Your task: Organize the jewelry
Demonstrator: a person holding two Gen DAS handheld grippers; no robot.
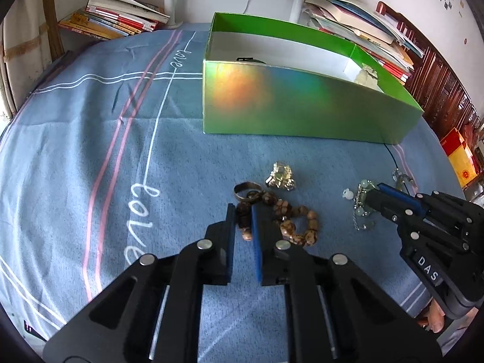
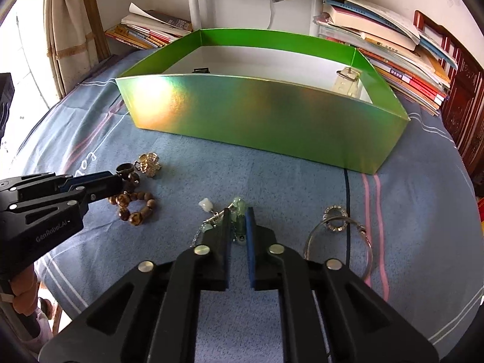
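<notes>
My left gripper (image 1: 243, 210) is shut on the brown bead bracelet (image 1: 290, 227), which lies on the blue cloth; it also shows in the right wrist view (image 2: 134, 208). A metal ring (image 1: 247, 190) and a gold brooch (image 1: 279, 175) lie just beyond. My right gripper (image 2: 239, 211) is shut on a green bead chain bracelet (image 2: 237, 208), also seen in the left wrist view (image 1: 361, 204). A silver bangle (image 2: 341, 236) and a crystal ring (image 2: 335, 218) lie to its right. The open green box (image 2: 266, 115) stands behind and holds a black item (image 2: 202, 70) and a silver piece (image 2: 348, 74).
Blue cloth (image 1: 90, 151) with pink and white stripes covers the table. Stacks of books (image 1: 118, 18) lie behind the box on the left and right (image 2: 393, 54). White lamp poles (image 2: 195, 6) stand at the back.
</notes>
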